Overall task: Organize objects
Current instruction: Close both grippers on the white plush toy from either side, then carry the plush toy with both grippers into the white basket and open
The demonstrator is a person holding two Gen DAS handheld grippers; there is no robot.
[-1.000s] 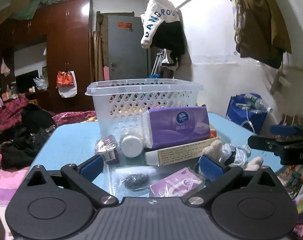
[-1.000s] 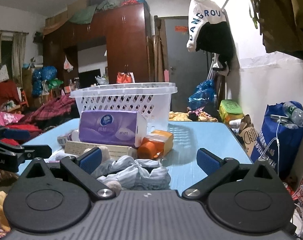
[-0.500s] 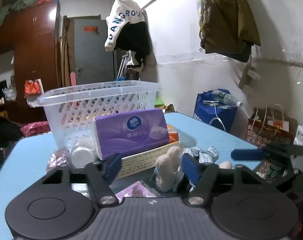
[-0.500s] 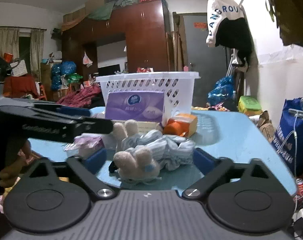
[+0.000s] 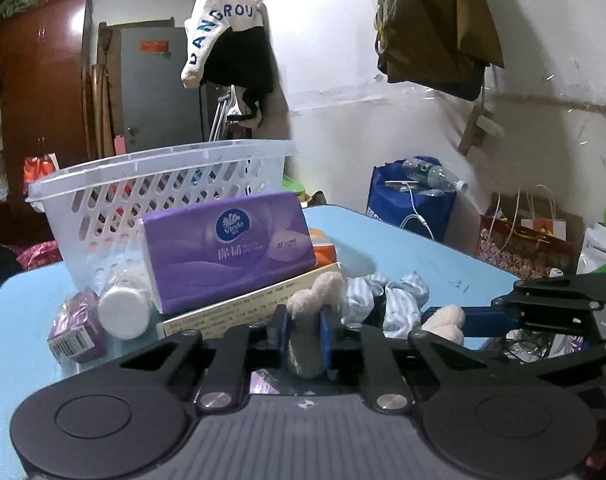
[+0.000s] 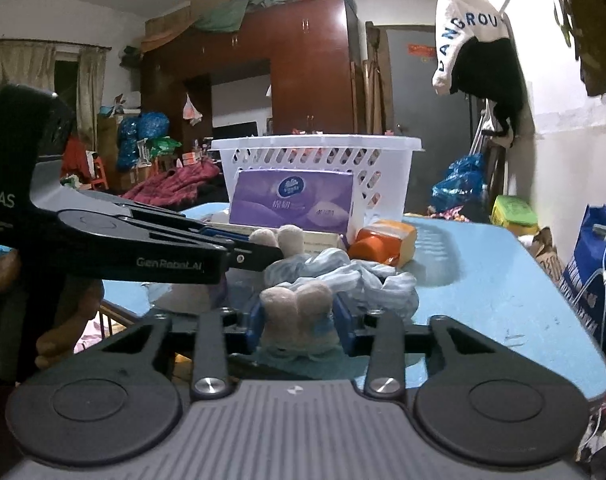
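Observation:
A plush toy in blue striped cloth (image 5: 399, 300) lies at the near edge of the blue table (image 5: 403, 248). My left gripper (image 5: 305, 340) is shut on its beige limbs (image 5: 309, 320). My right gripper (image 6: 299, 322) is shut on its other beige limbs (image 6: 297, 308), with the striped body (image 6: 343, 276) just beyond. A white plastic basket (image 5: 163, 184) stands behind, also in the right wrist view (image 6: 315, 160). A purple tissue pack (image 5: 227, 248) leans against it.
Around the pack lie a white-capped bottle (image 5: 123, 312), a small purple packet (image 5: 75, 328), a long cream box (image 5: 251, 308) and an orange bottle (image 6: 383, 242). A blue bag (image 5: 411, 200) and paper bags (image 5: 523, 240) stand beyond the table's right edge.
Both grippers moved in on the plush toy and closed: the left on one pair of beige limbs, the right on the other. The left gripper swung right.

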